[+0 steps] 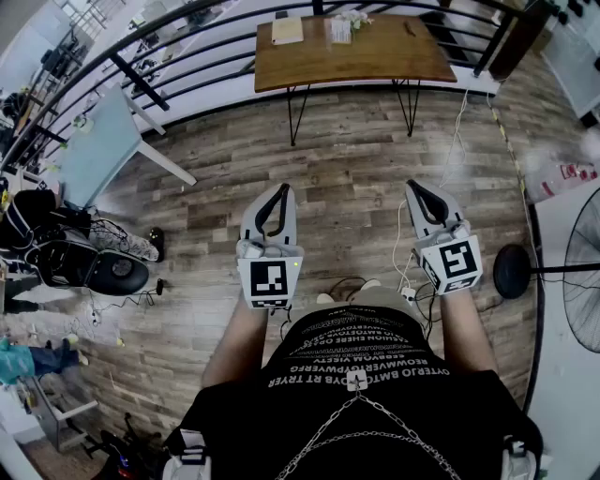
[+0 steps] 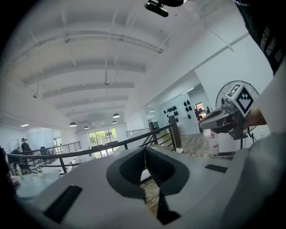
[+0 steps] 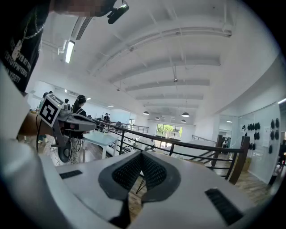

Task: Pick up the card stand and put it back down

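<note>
In the head view the wooden table point(image 1: 375, 52) stands far ahead with a tan flat item point(image 1: 287, 30) and a small white item point(image 1: 340, 28) on it. From here I cannot tell which of them is the card stand. My left gripper point(image 1: 278, 190) and right gripper point(image 1: 415, 187) hang side by side over the wood floor, well short of the table. Both are shut with nothing between the jaws. The left gripper view shows its closed jaws and the right gripper point(image 2: 223, 118) beside it. The right gripper view shows its closed jaws and the left gripper point(image 3: 67, 120).
A black railing point(image 1: 187, 56) runs behind the wooden table. A light-blue table point(image 1: 94, 150) stands at the left, with dark bags and a chair point(image 1: 84, 267) nearer me. A standing fan point(image 1: 581, 272) and its round base point(image 1: 514, 270) are at the right. Cables lie on the floor.
</note>
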A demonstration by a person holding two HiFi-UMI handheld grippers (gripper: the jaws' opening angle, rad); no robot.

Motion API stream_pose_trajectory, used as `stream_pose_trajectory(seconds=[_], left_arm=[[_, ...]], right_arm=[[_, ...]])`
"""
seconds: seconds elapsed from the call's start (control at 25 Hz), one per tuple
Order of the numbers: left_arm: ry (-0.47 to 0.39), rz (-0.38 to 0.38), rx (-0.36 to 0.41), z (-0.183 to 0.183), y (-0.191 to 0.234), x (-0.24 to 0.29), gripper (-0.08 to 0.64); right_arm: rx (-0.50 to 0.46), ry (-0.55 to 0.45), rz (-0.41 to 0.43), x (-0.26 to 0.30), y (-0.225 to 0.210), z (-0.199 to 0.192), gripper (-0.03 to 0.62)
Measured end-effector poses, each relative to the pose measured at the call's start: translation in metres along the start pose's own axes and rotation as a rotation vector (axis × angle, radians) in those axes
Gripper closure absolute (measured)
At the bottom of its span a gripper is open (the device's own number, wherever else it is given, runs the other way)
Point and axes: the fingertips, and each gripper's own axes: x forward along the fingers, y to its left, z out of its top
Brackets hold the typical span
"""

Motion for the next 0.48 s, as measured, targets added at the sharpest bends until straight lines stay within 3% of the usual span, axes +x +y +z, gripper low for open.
stream_pose_trajectory(seconds=[0.48], left_arm=[[-0.002,-0.033,0.015,-0.009,0.010,0.004,0.532]], right_arm=[[0.027,-0.015,-0.004,0.013,0.021,0.009,0.591]])
